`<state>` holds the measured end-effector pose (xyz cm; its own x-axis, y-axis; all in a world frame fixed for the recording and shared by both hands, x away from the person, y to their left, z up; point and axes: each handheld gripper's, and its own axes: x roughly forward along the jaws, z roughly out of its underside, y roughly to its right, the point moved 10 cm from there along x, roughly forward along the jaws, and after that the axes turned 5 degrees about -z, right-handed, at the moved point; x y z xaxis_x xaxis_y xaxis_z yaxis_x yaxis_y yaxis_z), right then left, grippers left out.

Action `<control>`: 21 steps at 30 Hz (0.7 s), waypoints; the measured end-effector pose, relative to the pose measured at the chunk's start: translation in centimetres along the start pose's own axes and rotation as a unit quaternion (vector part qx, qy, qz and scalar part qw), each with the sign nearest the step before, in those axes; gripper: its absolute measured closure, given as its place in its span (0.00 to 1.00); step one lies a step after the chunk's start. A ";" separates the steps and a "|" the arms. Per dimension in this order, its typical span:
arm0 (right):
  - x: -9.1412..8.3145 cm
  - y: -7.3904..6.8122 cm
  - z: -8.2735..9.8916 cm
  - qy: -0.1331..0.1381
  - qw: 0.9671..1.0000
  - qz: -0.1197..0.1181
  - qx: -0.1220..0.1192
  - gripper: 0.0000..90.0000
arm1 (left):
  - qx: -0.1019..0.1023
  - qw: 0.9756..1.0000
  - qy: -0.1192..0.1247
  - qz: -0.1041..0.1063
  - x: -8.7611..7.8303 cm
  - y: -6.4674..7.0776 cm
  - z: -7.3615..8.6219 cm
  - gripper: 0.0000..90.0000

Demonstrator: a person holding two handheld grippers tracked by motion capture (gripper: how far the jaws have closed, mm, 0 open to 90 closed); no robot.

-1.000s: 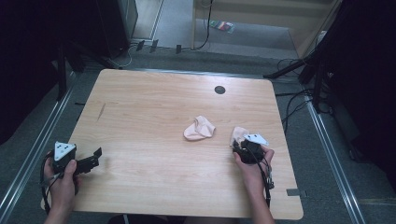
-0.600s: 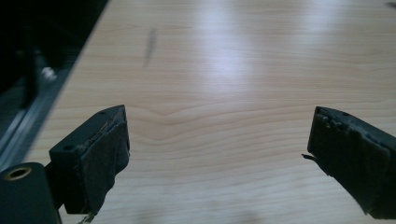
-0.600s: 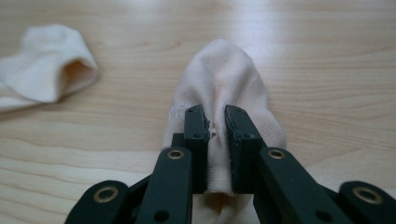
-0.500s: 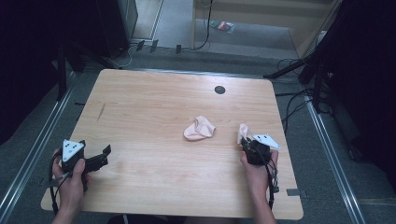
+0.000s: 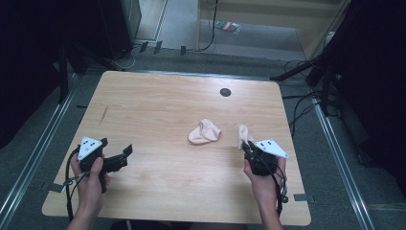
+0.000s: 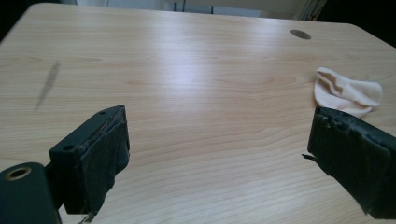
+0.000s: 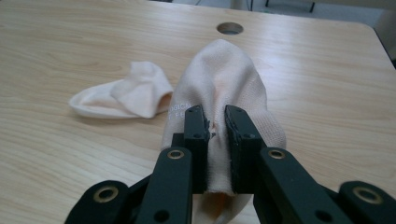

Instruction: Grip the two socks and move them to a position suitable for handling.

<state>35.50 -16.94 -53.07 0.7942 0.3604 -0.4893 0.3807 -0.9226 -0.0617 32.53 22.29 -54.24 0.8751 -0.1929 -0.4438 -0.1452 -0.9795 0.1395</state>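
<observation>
Two pale pink socks are on the wooden table. One sock lies crumpled near the middle, also seen in the left gripper view and the right gripper view. My right gripper is shut on the cuff end of the other sock. Its jaws have just been closing with that sock pinched between them, and the sock's far end points away over the table. My left gripper is open and empty at the front left, aimed toward the crumpled sock.
A round cable hole sits near the table's far edge. A dark smear marks the wood at the left. Cables and dark equipment stand on the floor around the table.
The right gripper has closed on the right-hand sock and risen with it. The left gripper has moved rightward and upward over the table's front left.
</observation>
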 end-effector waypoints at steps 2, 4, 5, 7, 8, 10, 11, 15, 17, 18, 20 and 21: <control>0.0 -0.9 -0.3 0.001 1.000 -0.006 -0.010 0.89 | 0.003 1.000 -0.003 0.004 0.5 1.1 0.0 0.06; 0.2 -2.0 -0.5 -0.002 1.000 -0.018 -0.017 0.89 | 0.006 1.000 -0.005 0.014 0.9 2.5 0.1 0.06; 0.4 -2.9 -0.7 -0.001 0.999 -0.025 -0.025 0.89 | 0.017 1.000 -0.006 0.023 1.2 3.9 0.3 0.06; 0.6 -4.0 -0.8 -0.002 0.999 -0.037 -0.027 0.89 | 0.031 0.999 -0.006 0.034 1.3 5.2 0.6 0.06; 0.6 -4.0 -0.8 -0.002 0.999 -0.037 -0.027 0.89 | 0.031 0.999 -0.006 0.034 1.3 5.2 0.6 0.06; 0.8 -4.9 -0.7 -0.004 0.998 -0.049 -0.034 0.89 | 0.043 0.998 -0.003 0.043 1.2 6.0 0.8 0.06; 1.0 -5.6 -0.7 -0.007 0.998 -0.059 -0.035 0.89 | 0.041 0.998 -0.005 0.051 1.2 6.3 0.9 0.06; 1.1 -6.7 -0.7 -0.005 0.997 -0.073 -0.039 0.89 | 0.048 0.997 -0.010 0.062 1.6 6.9 1.4 0.06; 1.2 -7.3 -0.6 -0.005 0.995 -0.088 -0.037 0.89 | 0.055 0.996 -0.015 0.064 1.8 7.1 1.9 0.06; 1.2 -7.3 -0.6 -0.005 0.995 -0.088 -0.037 0.89 | 0.055 0.996 -0.015 0.064 1.8 7.1 1.9 0.06; 1.2 -8.2 -0.5 -0.007 0.994 -0.097 -0.048 0.89 | 0.053 0.996 -0.018 0.066 1.6 7.0 2.1 0.06; 1.2 -8.5 -0.4 -0.008 0.994 -0.102 -0.049 0.89 | 0.062 0.996 -0.021 0.067 1.5 6.8 2.3 0.06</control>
<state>33.43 -8.57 -52.76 0.6887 0.5355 -0.4888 0.5780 -0.8125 -0.0758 31.76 15.20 -55.98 0.8251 -0.3211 -0.4649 -0.3163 -0.9443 0.0908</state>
